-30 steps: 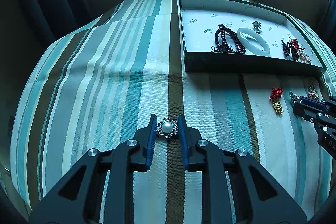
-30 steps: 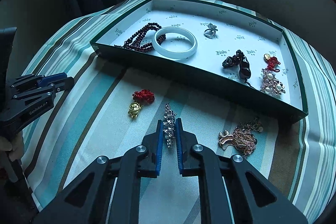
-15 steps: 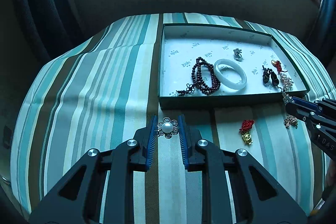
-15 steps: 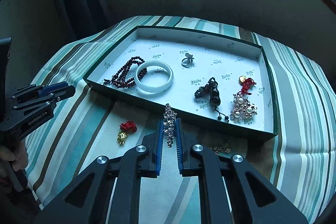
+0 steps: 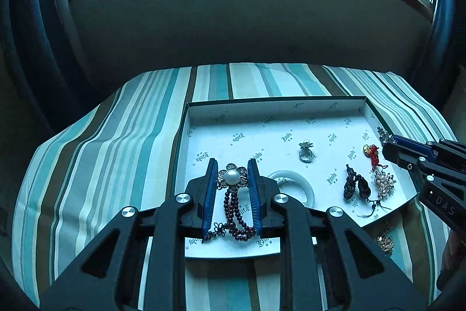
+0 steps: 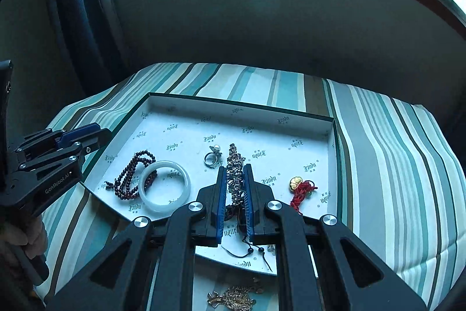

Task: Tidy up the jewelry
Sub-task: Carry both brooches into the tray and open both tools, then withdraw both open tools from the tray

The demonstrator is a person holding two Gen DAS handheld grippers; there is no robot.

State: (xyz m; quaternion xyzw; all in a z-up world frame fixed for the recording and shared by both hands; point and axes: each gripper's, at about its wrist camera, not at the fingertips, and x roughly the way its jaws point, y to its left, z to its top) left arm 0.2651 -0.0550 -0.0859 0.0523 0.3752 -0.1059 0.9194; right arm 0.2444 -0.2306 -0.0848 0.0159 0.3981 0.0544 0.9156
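My left gripper (image 5: 232,179) is shut on a pearl flower brooch (image 5: 232,177) and holds it above the near left part of the open jewelry box (image 5: 204,110). My right gripper (image 6: 235,182) is shut on a long rhinestone brooch (image 6: 235,169) and holds it over the box's middle (image 6: 163,102). In the box lie a dark red bead bracelet (image 5: 234,223), a white bangle (image 6: 164,186), a pearl ring (image 6: 213,156), a red-corded gold charm (image 6: 300,186), a dark pendant (image 5: 356,186) and a pearl cluster (image 5: 384,185).
The box rests on a striped cloth (image 5: 102,165) over a rounded surface. A gold chain piece (image 6: 233,298) lies on the cloth in front of the box. A dark wall and window stand behind. The left gripper also shows in the right wrist view (image 6: 96,136).
Both grippers have lifted their brooches off the cloth and carried them forward over the box. The views now look higher, toward the window.
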